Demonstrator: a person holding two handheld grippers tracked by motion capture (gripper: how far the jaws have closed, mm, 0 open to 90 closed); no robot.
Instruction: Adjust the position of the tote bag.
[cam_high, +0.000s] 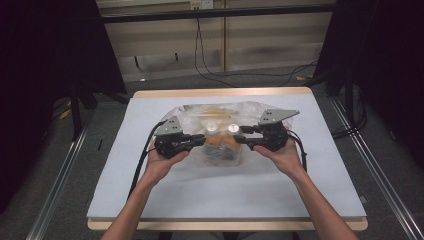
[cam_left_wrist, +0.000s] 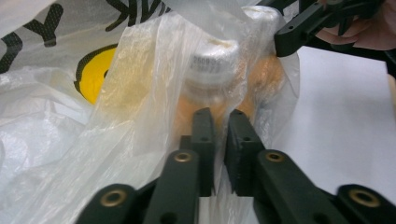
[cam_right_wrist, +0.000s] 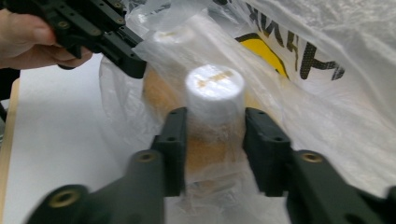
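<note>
The bottle cap (cam_left_wrist: 212, 60) bore two lines of small dark printed digits, seen through the bag film in the left gripper view; the first line appeared to begin "2509", and the rest could not be read. The bag (cam_left_wrist: 56, 93) carried large black letters, cut off and creased, beside a yellow round mark (cam_left_wrist: 95, 70); no word could be made out.
</note>
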